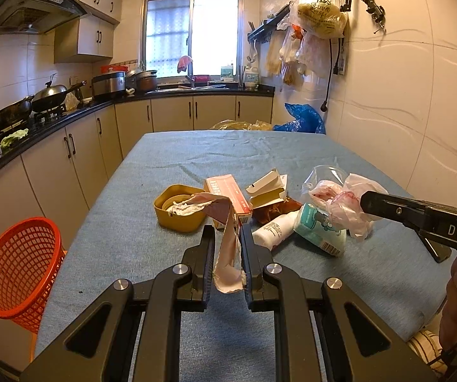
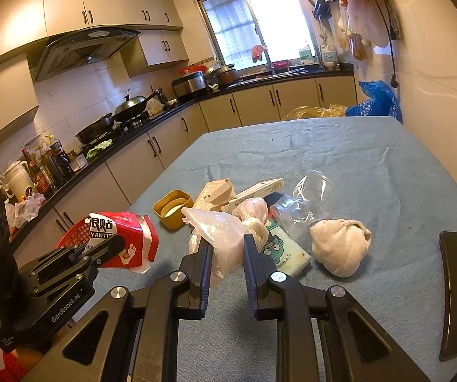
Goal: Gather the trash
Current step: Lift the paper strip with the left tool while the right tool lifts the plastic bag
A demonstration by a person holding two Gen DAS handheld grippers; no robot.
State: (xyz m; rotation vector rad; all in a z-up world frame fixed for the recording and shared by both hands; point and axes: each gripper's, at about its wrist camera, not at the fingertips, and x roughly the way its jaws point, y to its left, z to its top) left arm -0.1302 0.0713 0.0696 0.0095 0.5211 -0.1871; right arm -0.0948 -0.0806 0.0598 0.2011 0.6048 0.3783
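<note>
- We work over a table (image 1: 171,159) draped in a blue-grey cloth, set in a narrow kitchen with cream cabinets, a dark countertop (image 2: 164,114) along the left and far walls, and a bright window (image 1: 191,35) at the far end.
- The trash sits in one cluster on the middle of the cloth: a yellow tub (image 1: 177,208), flattened cartons (image 1: 268,187), a clear plastic cup (image 2: 311,191) on its side, a tissue pack (image 2: 287,251) printed with a green cartoon, and a crumpled white wad (image 2: 339,245) just right of the pack.
- Our left gripper (image 1: 226,242) has its fingers clamped on a red and white wrapper (image 2: 123,238), lifted clear of the cloth near the table's left edge.
- Our right gripper (image 2: 228,248) has its fingers pinched on a thin pinkish plastic bag (image 2: 225,235) that touches the pile.
- An orange mesh basket (image 1: 18,270) stands off the table's left edge, near the front corner, tilted toward us.
- The far half of the cloth lies bare, wrinkled only, giving open room beyond the pile.
- A tiled wall (image 1: 403,102) runs close along the table's right side, with bags hanging high on hooks (image 1: 320,12).
- A blue bag (image 2: 378,102) and a yellowish one bulge up past the far edge.
</note>
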